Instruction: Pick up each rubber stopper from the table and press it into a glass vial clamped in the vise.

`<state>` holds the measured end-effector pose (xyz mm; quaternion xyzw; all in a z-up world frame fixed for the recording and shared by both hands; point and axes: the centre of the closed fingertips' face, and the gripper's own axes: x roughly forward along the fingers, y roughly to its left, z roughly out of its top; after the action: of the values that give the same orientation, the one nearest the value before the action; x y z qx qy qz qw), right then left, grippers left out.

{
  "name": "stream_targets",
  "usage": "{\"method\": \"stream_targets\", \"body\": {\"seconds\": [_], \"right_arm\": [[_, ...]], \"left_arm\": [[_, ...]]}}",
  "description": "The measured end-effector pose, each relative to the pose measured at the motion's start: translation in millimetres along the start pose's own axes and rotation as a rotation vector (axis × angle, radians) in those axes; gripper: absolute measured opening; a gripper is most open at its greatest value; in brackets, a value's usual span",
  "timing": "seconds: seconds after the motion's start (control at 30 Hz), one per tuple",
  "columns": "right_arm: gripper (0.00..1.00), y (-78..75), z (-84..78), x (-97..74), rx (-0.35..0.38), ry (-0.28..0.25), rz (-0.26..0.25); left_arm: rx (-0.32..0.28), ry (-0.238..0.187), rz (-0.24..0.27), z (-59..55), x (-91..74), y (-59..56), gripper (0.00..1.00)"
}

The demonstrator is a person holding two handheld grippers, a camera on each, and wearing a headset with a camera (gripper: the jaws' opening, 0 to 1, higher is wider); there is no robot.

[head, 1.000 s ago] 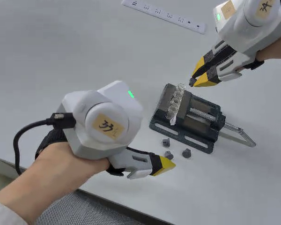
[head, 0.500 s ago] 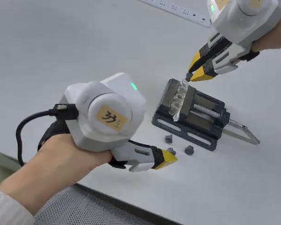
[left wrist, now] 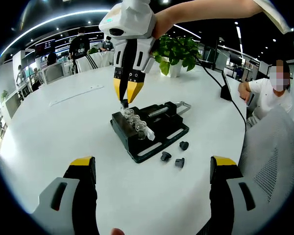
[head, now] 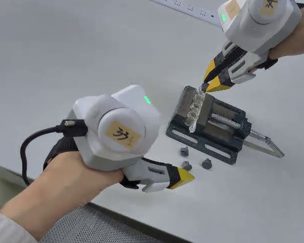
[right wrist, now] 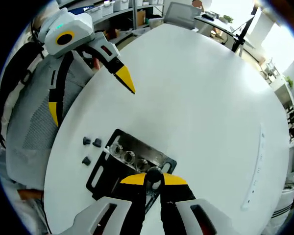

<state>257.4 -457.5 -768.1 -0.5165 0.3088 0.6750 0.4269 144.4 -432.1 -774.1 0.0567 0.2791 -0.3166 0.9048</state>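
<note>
Clamped in the vise [head: 224, 132] on the white table [head: 81, 55] stands 1 row of glass vials [head: 192, 112]; I count 4, though the end one is partly hidden. Just beside the vise's near edge lie 3 loose rubber stoppers [head: 187, 165], well spaced and touching nothing. A 4th stopper [right wrist: 154, 172] is pinched between the tips of the right gripper [head: 205, 87], whose jaws are clenched on it right over the vial at the far end of the row. Whether the stopper already touches that vial's mouth I cannot tell.

The left gripper [left wrist: 153, 162] hovers on the near side of the vise, beyond the 3 loose stoppers, with its 2 jaws spread wide and nothing between them. 1 power strip [head: 190, 8] lies on the table well behind the vise.

Against the frame from 1 second ago, the right gripper's tips have come in from beside the vise's far end to sit directly above the end vial. The left gripper has kept its place on the near side, and the 3 loose stoppers lie where they lay.
</note>
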Motion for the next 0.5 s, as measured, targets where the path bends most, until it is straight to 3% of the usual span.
{"method": "stream_targets", "body": {"seconds": [0.3, 0.4, 0.5], "right_arm": [[0.05, -4.7, 1.8, 0.8, -0.023, -0.013, -0.011], [0.05, -7.3, 4.4, 0.6, 0.011, -0.022, -0.006], [0.05, -4.6, 2.3, 2.4, -0.016, -0.001, -0.004]], "left_arm": [[-0.002, 0.003, -0.003, -1.1, 1.5, -1.1, 0.96], [-0.004, 0.004, -0.002, -2.2, 1.1, -1.3, 0.96], [-0.005, 0.007, -0.001, -4.0, 0.7, -1.1, 0.96]]}}
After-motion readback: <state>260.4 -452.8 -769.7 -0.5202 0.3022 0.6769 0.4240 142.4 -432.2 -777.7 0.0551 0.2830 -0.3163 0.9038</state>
